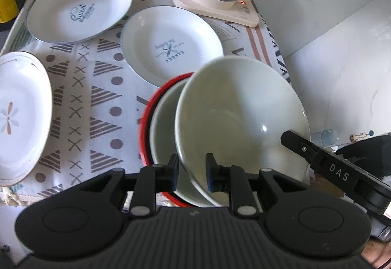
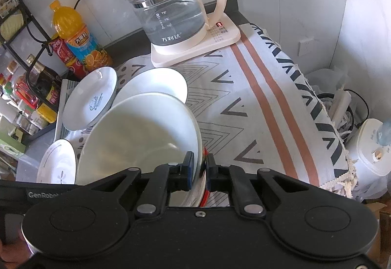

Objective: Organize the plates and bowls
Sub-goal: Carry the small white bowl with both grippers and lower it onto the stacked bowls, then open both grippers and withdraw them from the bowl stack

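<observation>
A pale green bowl (image 1: 240,122) is held tilted above a second pale bowl (image 1: 163,137) that sits inside a red-rimmed bowl (image 1: 144,132) on the patterned cloth (image 1: 97,88) covering the surface. Its near rim is straddled by the left hand-held gripper (image 1: 191,171), whose jaws stand narrow but, in the left wrist view, appear not quite pressed onto the wall. The far side of the rim is pinched by the right hand-held gripper (image 2: 199,168), closed on the bowl's edge.

The step in hand is judged to be nesting the tilted bowl into the stack. It is done well if the bowl is levelled first, centred over the lower bowl, and lowered slowly with both grips kept even, so that no rim is struck. Release is best delayed until the bowl is seated.

Three plates, the "Sweet" plate (image 1: 80,6), the lettered plate (image 1: 171,46) and the flower plate (image 1: 19,117), lie apart on the cloth, not yet stacked.
</observation>
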{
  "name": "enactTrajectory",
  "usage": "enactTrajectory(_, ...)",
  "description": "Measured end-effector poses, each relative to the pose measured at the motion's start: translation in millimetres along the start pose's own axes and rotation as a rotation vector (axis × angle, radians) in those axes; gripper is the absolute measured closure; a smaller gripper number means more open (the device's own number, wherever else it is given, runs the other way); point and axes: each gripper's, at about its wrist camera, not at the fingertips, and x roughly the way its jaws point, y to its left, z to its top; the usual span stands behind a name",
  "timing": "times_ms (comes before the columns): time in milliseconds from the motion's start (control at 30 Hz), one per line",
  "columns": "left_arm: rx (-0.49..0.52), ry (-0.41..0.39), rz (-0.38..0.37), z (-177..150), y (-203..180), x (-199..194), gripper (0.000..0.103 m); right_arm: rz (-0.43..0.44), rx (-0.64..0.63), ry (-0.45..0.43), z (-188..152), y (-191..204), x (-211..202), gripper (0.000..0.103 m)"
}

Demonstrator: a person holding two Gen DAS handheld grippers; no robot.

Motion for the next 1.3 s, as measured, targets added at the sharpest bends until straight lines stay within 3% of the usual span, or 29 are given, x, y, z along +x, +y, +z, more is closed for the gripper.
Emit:
enactTrajectory(267,-0.051,-0.036,0.014,6.3,22.3,-10.8,0.084,-0.005,-0.025,0.026,0.3,12.1,9.8,0.090)
enactTrajectory(467,-0.073,-0.060,0.019,9.0,33.7,-19.2,0.084,0.022,-0.052,-0.006,7.9,14.0,-2.8,0.085)
enactTrajectory(567,-0.092,-0.055,0.020,7.7,38.5,-19.2,0.084,0.022,-0.049,-0.029,11.4,12.0,-8.9,0.089)
enactTrajectory(667,-0.092,-0.058,0.020,5.2,39.1,-21.4,0.084,0.011,-0.054,-0.023,8.1,10.7,-5.7,0.100)
enactTrajectory(967,-0.121,-0.073,0.036,-4.8,45.2,-33.2,0.084,-0.004,-0.034,0.019,-6.5,6.5,-0.8,0.101)
enactTrajectory(1167,-0.119,-0.119,0.094,-15.7,48.4,-48.2,0.072,0.025,-0.022,-0.011,-9.8,8.5,-20.7,0.095)
enactTrajectory(1300,-0.139,-0.147,0.119,-24.7,53.8,-61.4,0.057,0.048,-0.051,-0.034,-13.8,16.8,-36.0,0.071)
